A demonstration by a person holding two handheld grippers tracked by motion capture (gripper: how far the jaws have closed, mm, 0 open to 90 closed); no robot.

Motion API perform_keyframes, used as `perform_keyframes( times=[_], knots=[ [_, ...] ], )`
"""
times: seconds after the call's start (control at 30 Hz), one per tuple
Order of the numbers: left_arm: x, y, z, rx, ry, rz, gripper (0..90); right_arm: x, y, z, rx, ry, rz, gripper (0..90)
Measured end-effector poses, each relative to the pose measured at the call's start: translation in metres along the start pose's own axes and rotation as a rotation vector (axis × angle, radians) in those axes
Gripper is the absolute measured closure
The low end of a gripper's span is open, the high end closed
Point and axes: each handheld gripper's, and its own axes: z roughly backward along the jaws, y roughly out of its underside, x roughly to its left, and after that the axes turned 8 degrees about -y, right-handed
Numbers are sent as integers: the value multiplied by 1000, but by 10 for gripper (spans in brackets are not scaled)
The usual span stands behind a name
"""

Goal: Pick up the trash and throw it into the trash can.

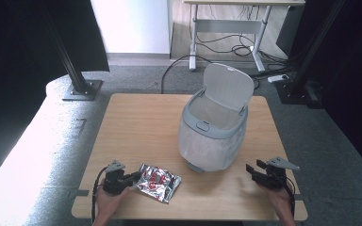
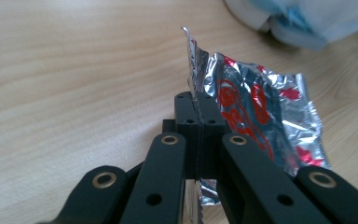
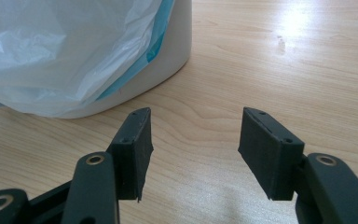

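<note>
The left gripper (image 2: 199, 116) pinches only the wrapper (image 2: 261, 116) edge, so it may slip; the right gripper (image 3: 193, 154) is open, empty.

The left gripper (image 1: 133, 179), held in the person's left hand (image 1: 107, 200) near the front edge of the table (image 1: 136, 117), lies low with its jaws pressed together on a foil wrapper (image 2: 261, 112). The right gripper (image 1: 250, 170), in the right hand (image 1: 279, 197) at the table's front right, rests with jaws spread apart, gripping nothing.
</note>
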Motion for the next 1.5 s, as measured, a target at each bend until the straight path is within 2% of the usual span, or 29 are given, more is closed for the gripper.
perform_keyframes(
  times=[0.03, 0.07, 0.4, 0.57, 0.7, 0.83, 0.93, 1.03, 1.23, 1.27, 1.5],
  knots=[
    [0, 0, 0, 0, 0, 0, 900, 0, 0, 0, 1, 0, 0, 431],
    [2, -4, 4, -23, 16, 15, 900, 0, 1, -1, 1, 1, 1, 431],
    [7, -20, 17, -75, 37, 3, 900, -1, 4, -6, 26, -2, -4, 431],
    [9, -32, 28, -112, 57, 14, 900, -2, 5, -8, 31, -2, -5, 431],
    [10, -42, 37, -132, 68, -2, 900, -1, 5, -9, 35, -2, -4, 431],
    [10, -58, 52, -168, 90, -13, 900, 0, 7, -13, 50, -5, 2, 431],
    [8, -68, 60, -182, 89, -30, 900, 1, 8, -18, 69, -1, 12, 431],
    [5, -76, 65, -188, 94, -41, 900, 3, 9, -24, 97, 17, 42, 429],
    [0, -88, 73, -204, 104, -61, 900, -2, 12, -30, 125, 25, 34, 427],
    [-2, -93, 76, -210, 106, -74, 900, -2, 13, -30, 130, 28, 34, 426],
    [-7, -110, 85, -235, 132, -84, 900, -2, 15, -32, 153, 37, 39, 419]
  ],
)
